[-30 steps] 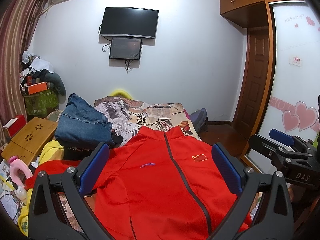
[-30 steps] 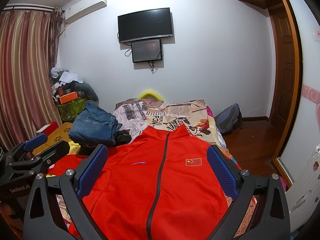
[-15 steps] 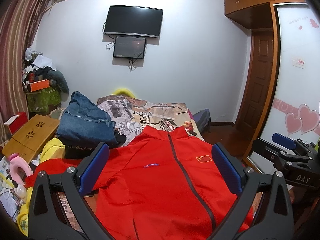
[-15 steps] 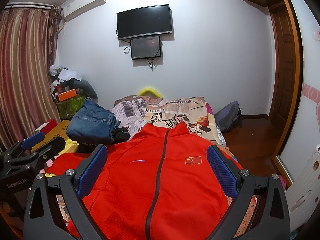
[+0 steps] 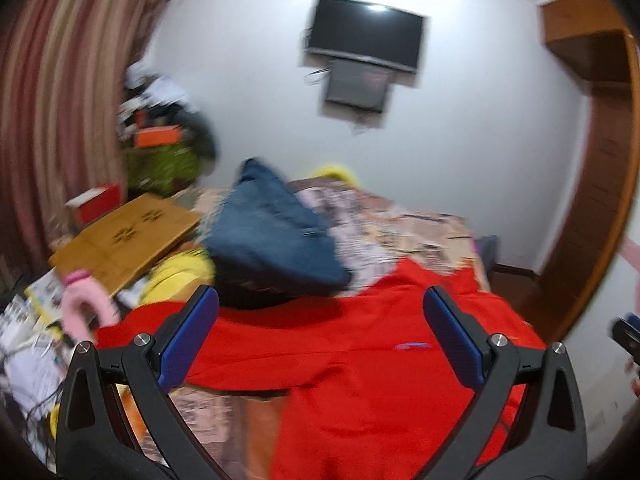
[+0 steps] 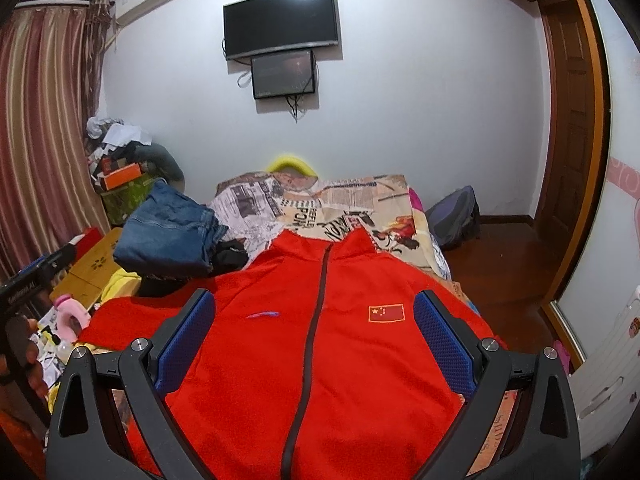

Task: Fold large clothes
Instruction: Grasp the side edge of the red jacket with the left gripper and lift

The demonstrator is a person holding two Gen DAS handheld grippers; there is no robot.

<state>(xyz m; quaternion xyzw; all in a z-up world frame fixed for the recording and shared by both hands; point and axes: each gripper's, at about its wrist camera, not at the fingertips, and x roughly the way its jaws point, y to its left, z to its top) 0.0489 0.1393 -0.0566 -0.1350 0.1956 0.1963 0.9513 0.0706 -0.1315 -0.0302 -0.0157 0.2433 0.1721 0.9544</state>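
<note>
The red jacket (image 6: 320,360) lies flat on the bed (image 6: 360,200) — unfolded. Both grippers' jaws are spread, empty. Best pinch the left sleeve (image 5: 168,328) near its cuff — fold toward the zipper (image 6: 312,320)

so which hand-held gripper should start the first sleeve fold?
Likely left. The left hand-held gripper, open, faces the red jacket's spread sleeve. The right hand-held gripper, also open, sits centred over the zipper, away from either sleeve.
</note>
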